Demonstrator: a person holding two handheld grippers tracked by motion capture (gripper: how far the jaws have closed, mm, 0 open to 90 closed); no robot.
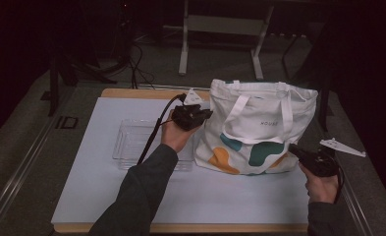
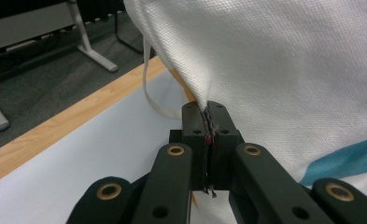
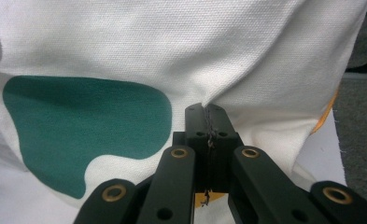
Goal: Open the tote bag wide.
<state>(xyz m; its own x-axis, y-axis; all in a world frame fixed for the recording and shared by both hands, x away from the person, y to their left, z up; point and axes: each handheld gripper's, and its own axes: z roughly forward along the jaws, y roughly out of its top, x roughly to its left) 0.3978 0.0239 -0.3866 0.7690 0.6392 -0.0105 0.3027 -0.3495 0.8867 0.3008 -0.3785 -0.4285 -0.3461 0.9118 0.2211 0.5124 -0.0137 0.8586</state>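
A: Where is the bag?
B: The cloth bag (image 1: 259,128) stands on the worktop (image 1: 102,191), just right of a clear tray (image 1: 131,140).
A: And the grippers?
B: The left gripper (image 2: 208,112) is clamped on the bag's left edge; the right gripper (image 3: 208,112) pinches the fabric low on its right side.
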